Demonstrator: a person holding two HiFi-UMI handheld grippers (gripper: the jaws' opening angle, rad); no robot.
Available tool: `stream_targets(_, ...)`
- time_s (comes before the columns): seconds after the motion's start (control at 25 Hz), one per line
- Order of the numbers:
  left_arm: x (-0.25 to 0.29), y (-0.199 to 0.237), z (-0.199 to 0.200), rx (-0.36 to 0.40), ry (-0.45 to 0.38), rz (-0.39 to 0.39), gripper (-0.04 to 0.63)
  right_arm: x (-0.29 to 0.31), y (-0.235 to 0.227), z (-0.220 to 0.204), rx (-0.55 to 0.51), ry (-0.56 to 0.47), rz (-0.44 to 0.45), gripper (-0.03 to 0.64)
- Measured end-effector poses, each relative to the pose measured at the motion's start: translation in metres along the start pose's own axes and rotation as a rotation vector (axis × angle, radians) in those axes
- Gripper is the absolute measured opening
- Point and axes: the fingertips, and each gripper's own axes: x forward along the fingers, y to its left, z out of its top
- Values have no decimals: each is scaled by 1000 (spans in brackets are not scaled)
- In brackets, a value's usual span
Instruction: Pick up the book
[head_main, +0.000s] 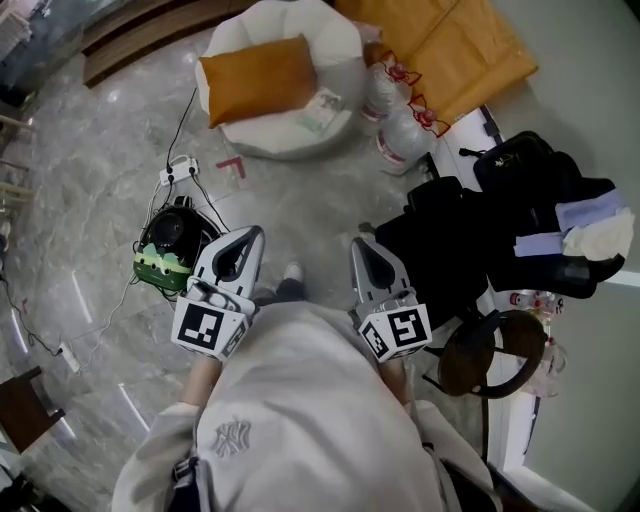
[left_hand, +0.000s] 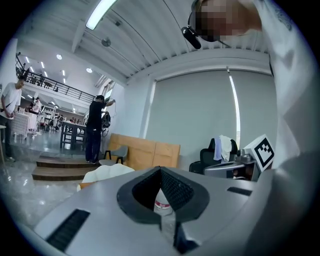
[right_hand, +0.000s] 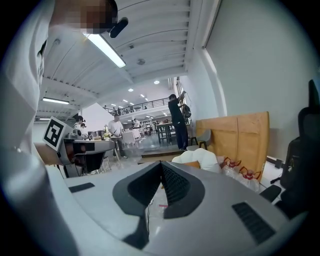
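Observation:
The book (head_main: 322, 110), small and light with a greenish cover, lies on a white round seat (head_main: 330, 45) beside an orange cushion (head_main: 258, 78), far ahead of me across the floor. Both grippers are held in front of my body, pointing toward the seat. My left gripper (head_main: 252, 234) (left_hand: 161, 170) has its jaws closed to a point with nothing in them. My right gripper (head_main: 358, 246) (right_hand: 161, 164) is shut and empty as well. The white seat (right_hand: 196, 158) also shows in the right gripper view.
Two water bottles (head_main: 398, 128) stand right of the seat, before a large cardboard sheet (head_main: 455, 45). A black chair piled with clothes (head_main: 530, 210) is at my right. On the floor at my left sit a green and black device (head_main: 170, 248), a power strip (head_main: 180, 171) and cables.

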Motion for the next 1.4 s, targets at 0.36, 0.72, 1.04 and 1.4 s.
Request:
stream_targets(0.36,24,7,-2,-7,47,32,9,19,-23,2,31,-11,23,17)
stream_targets(0.72,70,16,5,-7,72,-38,9,37,-54,3,89,-1,-53,17)
stream_targets(1.04,134,65,18,-14,76,-89,9,97,-87,24,95,11,-110,17)
stream_targets(1.4,185,150,45,-3,71,-89,9,186,-97,61,80,-3,-113,17)
